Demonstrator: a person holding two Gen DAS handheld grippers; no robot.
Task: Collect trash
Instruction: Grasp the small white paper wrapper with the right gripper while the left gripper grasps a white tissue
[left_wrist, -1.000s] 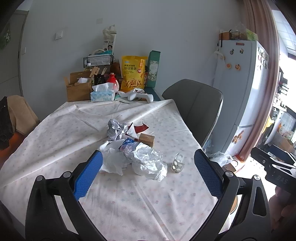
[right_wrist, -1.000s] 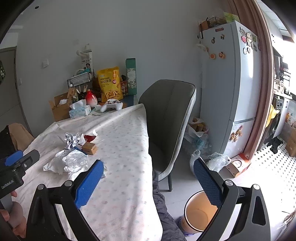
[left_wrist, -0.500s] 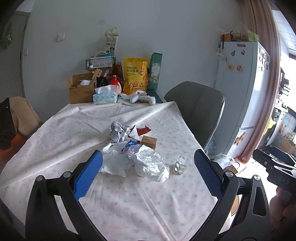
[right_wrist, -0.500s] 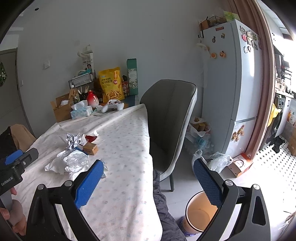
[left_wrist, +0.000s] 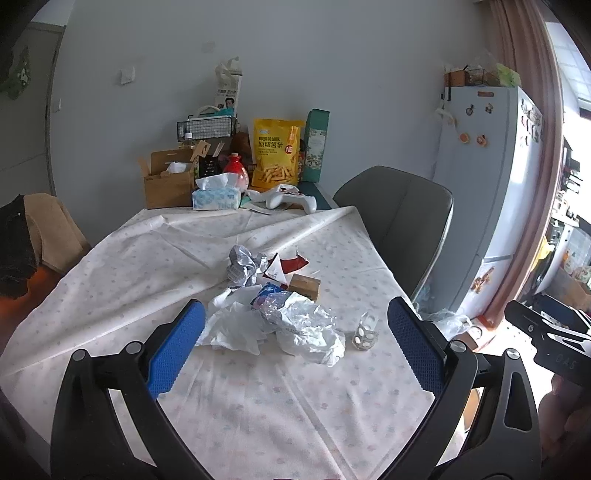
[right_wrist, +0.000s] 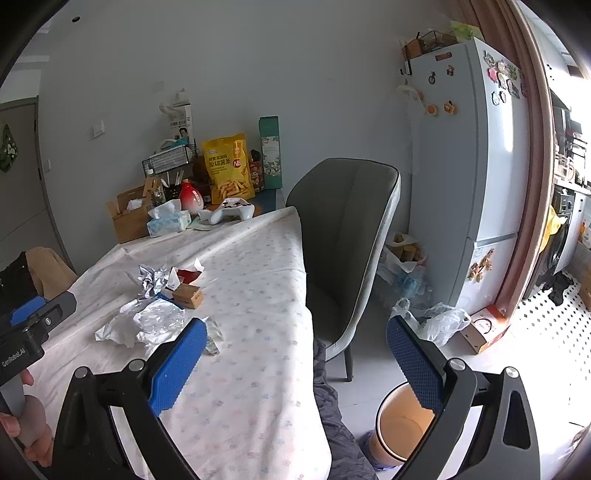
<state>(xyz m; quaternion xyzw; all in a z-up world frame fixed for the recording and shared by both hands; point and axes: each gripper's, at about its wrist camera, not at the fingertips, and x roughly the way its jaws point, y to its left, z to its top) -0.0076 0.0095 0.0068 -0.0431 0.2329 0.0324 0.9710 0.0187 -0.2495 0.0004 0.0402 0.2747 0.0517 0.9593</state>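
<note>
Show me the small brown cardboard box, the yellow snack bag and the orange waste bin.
Small brown cardboard box (left_wrist: 304, 286): left wrist view, front face.
Yellow snack bag (left_wrist: 276, 155): left wrist view, printed front.
Orange waste bin (right_wrist: 400, 424): right wrist view, inner wall.

A loose heap of trash lies on the table (left_wrist: 110, 280), all placed here relative to the small brown cardboard box (left_wrist: 304, 287) in its middle. Just beside the box, toward the far wall, is a torn red-and-white wrapper (left_wrist: 286, 265), with a crumpled silver foil wrapper (left_wrist: 242, 266) beside that. On the box's near side sits a crumpled clear plastic bag (left_wrist: 301, 321), touching a crumpled white tissue (left_wrist: 231, 328). A small clear spotted piece (left_wrist: 365, 330) stands apart, near the table edge.
</note>
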